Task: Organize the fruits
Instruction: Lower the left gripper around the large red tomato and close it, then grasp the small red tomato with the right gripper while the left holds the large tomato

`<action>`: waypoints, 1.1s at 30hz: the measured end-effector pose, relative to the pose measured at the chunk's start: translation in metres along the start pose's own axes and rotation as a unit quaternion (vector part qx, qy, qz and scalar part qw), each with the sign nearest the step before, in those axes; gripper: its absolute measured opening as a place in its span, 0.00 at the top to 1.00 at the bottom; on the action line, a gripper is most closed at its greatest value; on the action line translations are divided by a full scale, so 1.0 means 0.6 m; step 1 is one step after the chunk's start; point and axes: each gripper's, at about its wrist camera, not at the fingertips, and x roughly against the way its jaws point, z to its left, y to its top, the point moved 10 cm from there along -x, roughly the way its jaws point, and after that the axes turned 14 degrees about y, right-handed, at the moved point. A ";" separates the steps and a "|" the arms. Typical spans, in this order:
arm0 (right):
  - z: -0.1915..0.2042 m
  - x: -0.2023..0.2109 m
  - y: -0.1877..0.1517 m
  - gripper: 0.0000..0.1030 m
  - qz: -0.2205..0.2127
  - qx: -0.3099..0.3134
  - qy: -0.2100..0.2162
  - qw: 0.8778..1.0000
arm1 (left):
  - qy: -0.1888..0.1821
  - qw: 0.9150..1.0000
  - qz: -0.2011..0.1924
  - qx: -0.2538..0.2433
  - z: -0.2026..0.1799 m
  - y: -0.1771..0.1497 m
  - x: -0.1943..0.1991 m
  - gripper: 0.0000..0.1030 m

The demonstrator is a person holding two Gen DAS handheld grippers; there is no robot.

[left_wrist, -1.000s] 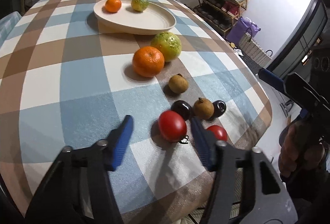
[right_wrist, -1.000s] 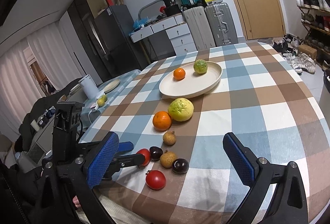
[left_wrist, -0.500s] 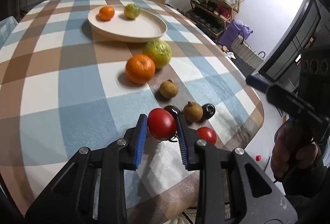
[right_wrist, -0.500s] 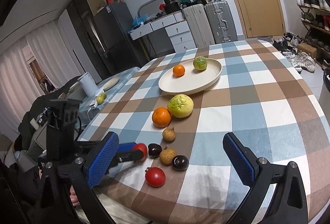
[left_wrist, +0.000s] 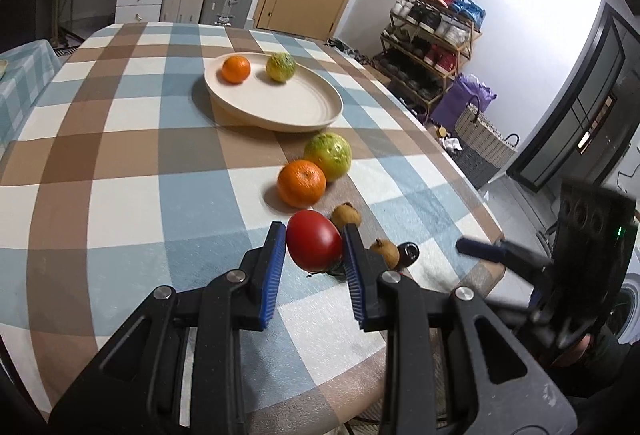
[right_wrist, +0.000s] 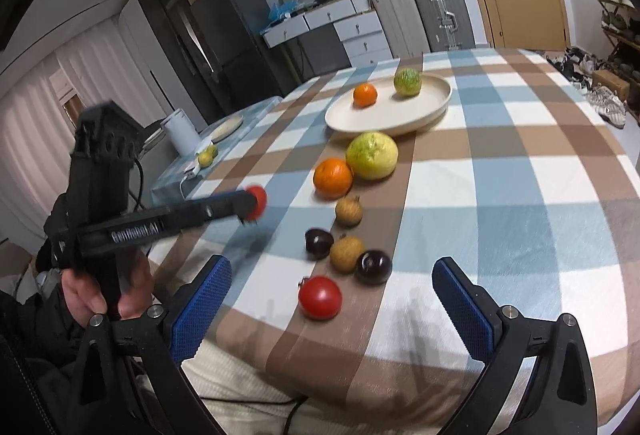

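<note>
My left gripper [left_wrist: 314,249] is shut on a red tomato [left_wrist: 314,245] and holds it above the checked table; it also shows in the right wrist view [right_wrist: 256,201]. A cream plate [left_wrist: 280,103] at the far side holds a small orange [left_wrist: 236,69] and a green citrus [left_wrist: 281,67]. A large orange [left_wrist: 301,183], a green-yellow fruit [left_wrist: 329,155], brown longans [right_wrist: 348,211] and dark plums [right_wrist: 374,267] lie in a row. A second tomato [right_wrist: 320,297] lies near the table's front edge. My right gripper [right_wrist: 332,307] is open and empty above that edge.
The table's right edge [left_wrist: 460,175] drops off to the floor, where a shoe rack [left_wrist: 432,43] and a basket [left_wrist: 480,139] stand. A side table with a white kettle [right_wrist: 180,131] is on the left. Suitcases and drawers are behind.
My left gripper closed on the red tomato, lifted it off the table and carried it toward the plate. My right gripper stayed open and nearly still.
</note>
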 end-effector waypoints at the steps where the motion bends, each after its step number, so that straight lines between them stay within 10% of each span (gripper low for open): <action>1: 0.003 -0.005 -0.007 0.00 0.008 0.004 0.000 1.000 | 0.000 1.000 -0.001 0.002 0.000 0.000 0.002 0.75; 10: 0.014 -0.043 -0.038 0.07 0.044 0.007 0.015 0.999 | 0.000 1.000 -0.008 0.003 0.003 0.006 0.013 0.75; 33: -0.001 -0.076 -0.044 0.70 0.066 0.016 -0.024 0.997 | -0.003 1.000 0.001 0.009 0.006 -0.003 0.003 0.75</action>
